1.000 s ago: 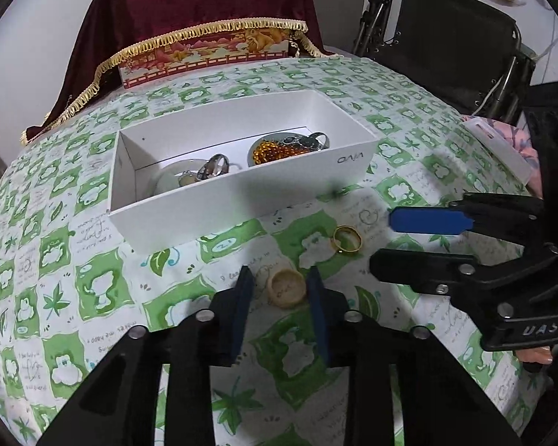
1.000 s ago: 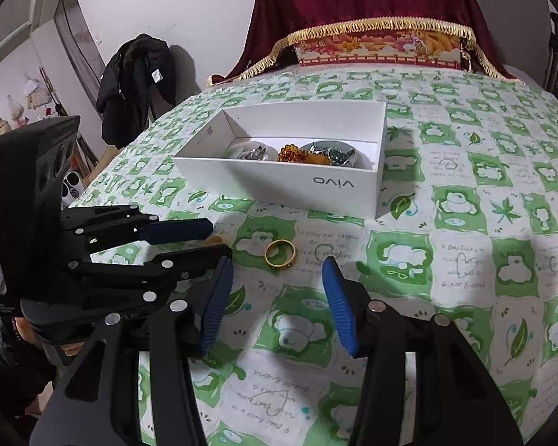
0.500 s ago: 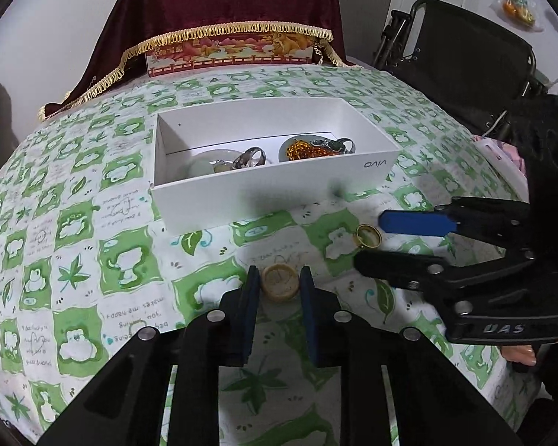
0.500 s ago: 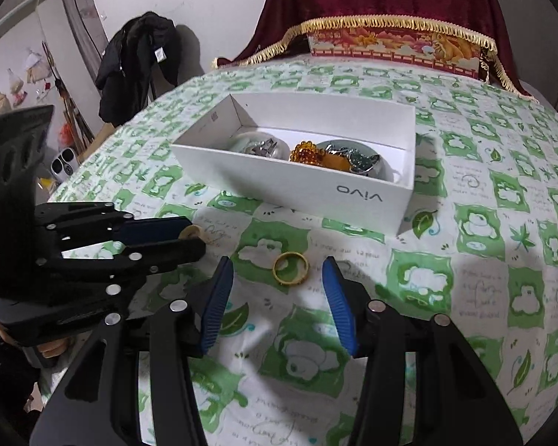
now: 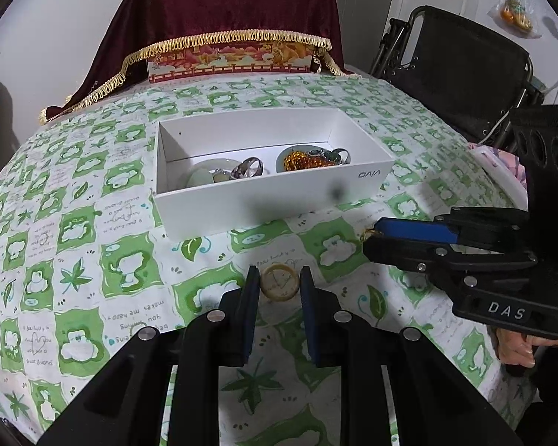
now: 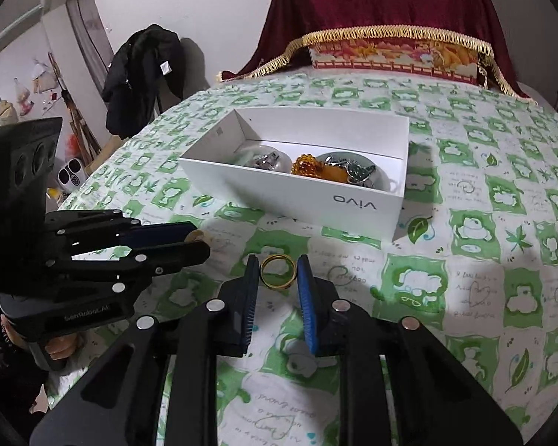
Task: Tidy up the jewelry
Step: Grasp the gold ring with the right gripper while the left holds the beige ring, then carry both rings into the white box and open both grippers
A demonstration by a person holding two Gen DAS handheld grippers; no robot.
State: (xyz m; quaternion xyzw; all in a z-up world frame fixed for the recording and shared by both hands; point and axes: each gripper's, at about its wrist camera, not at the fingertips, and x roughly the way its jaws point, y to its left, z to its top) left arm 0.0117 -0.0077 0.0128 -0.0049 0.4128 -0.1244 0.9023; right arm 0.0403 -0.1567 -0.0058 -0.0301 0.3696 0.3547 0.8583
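A white box (image 5: 279, 204) sits mid-table, holding two small dishes, a silver ring (image 5: 247, 168) and orange beads (image 5: 297, 159). It also shows in the right wrist view (image 6: 297, 193). My left gripper (image 5: 279, 284) has closed around a pale cream ring (image 5: 280, 281) on the tablecloth, pads at its sides. My right gripper (image 6: 278, 271) has closed around a gold ring (image 6: 278, 271) in front of the box, pads at its sides. Each gripper also shows in the other view, the right one (image 5: 375, 238) and the left one (image 6: 197, 239).
The round table carries a green-and-white patterned cloth (image 5: 93, 260). A dark red fringed cloth over a decorated box (image 5: 230, 63) stands at the table's back. A black folding chair (image 5: 465, 63) is at the right, a black jacket (image 6: 141, 74) hangs at the left.
Both grippers narrowed and came forward: the left onto the cream ring, the right from wide open onto the gold ring.
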